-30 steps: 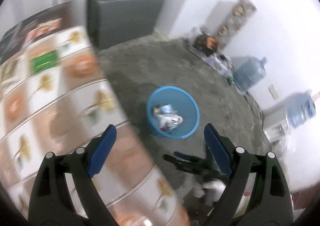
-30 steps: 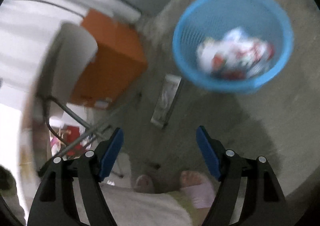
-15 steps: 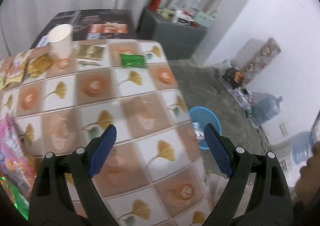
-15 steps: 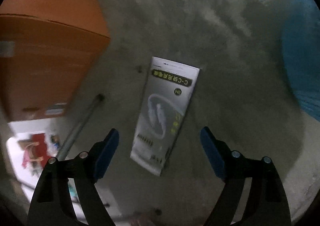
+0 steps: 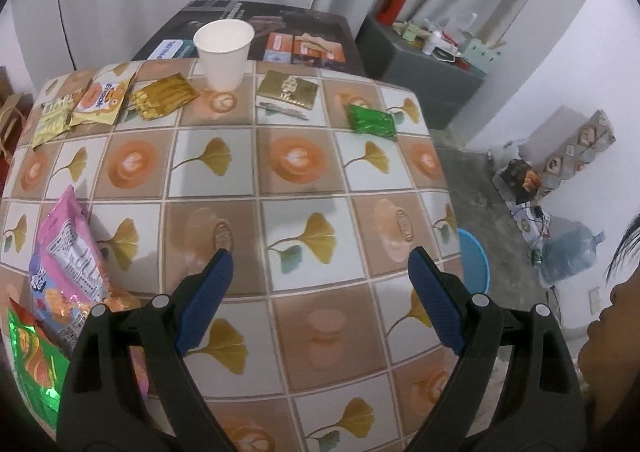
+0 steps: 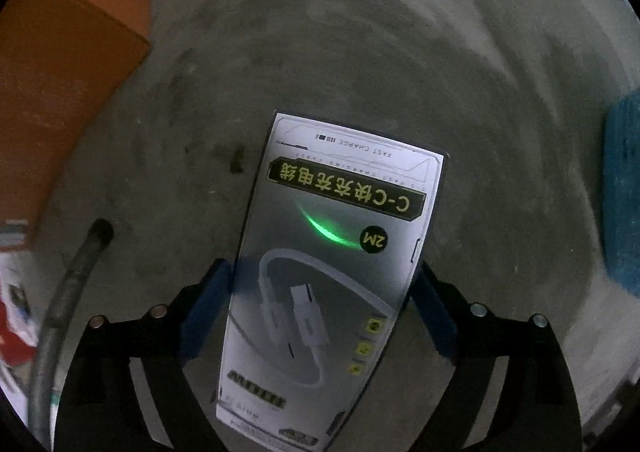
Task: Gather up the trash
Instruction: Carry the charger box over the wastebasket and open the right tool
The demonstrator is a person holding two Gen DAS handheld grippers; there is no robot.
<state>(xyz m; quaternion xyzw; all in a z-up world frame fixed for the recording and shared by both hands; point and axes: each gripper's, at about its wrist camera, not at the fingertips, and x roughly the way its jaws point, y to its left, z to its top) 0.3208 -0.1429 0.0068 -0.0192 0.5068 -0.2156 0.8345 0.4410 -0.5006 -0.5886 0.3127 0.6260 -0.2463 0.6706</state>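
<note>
Right wrist view: gripper points straight down at a grey concrete floor (image 6: 360, 32), dim light.
Right gripper (image 6: 322, 306): jaws opening, spread wide; blue pads stand either side of the box, at its long edges. Contact with the edges cannot be settled; no pinch visible.
Cable box (image 6: 332, 272): flat silver carton printed with a white charging cable, green arc, "2M" badge, "FAST CHARGE" text; lies flat on the floor between the 2 fingers, slightly skewed to them.
Orange box (image 6: 60, 84): upper left of that view, well apart from the carton.
Metal leg (image 6: 68, 292): grey tube at left, foot on the floor.
Blue basket (image 6: 624, 188): only its rim shows at the right edge; also seen past the table's right edge in the left wrist view (image 5: 474, 264).
Left gripper (image 5: 320, 302): fingers spread wide, nothing between them; hovers over the table.
Table (image 5: 304, 220): tiled leaf-and-cup pattern cloth.
Trash on table: paper cup (image 5: 224, 52) upright at far edge; gold wrapper (image 5: 164, 97) and snack packets (image 5: 98, 100) left of it; gold sachet (image 5: 289, 90) right of it; green packet (image 5: 372, 121) near far right corner; pink bag (image 5: 66, 268) at near left.
Person: part of a head at the right edge, left wrist view.
</note>
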